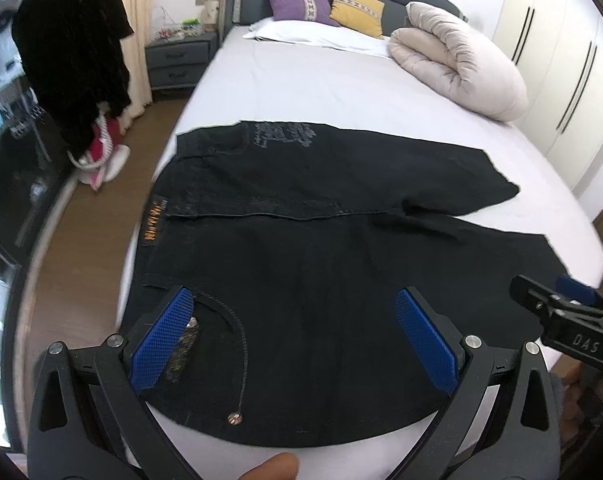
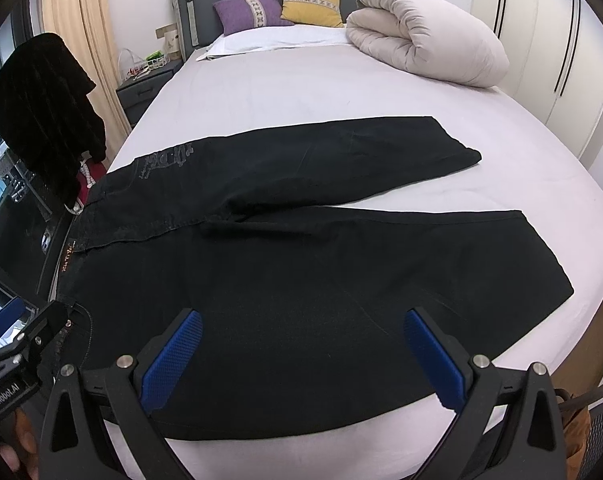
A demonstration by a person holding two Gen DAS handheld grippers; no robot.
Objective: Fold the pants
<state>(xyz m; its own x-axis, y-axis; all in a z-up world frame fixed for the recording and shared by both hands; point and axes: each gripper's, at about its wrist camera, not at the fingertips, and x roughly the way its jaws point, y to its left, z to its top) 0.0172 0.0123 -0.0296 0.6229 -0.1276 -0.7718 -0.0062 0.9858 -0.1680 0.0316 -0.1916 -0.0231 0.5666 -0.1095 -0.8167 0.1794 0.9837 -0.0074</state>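
Black pants (image 1: 301, 240) lie flat across the near part of the bed, waistband to the left, both legs spread to the right; they also show in the right wrist view (image 2: 301, 248). My left gripper (image 1: 295, 300) is open and empty, hovering over the near hip and pocket by the waistband. My right gripper (image 2: 301, 320) is open and empty over the near leg's thigh. The right gripper shows at the right edge of the left wrist view (image 1: 549, 300). The left gripper shows at the lower left of the right wrist view (image 2: 41, 332).
The bed (image 1: 321, 80) has a pale sheet. A rolled cream duvet (image 1: 457, 56) lies at the far right, purple (image 1: 297, 2) and yellow (image 1: 357, 8) pillows at the headboard. A nightstand (image 1: 179, 60) and a dark garment on a stand (image 1: 73, 48) are left. Wardrobe doors (image 1: 561, 60) are right.
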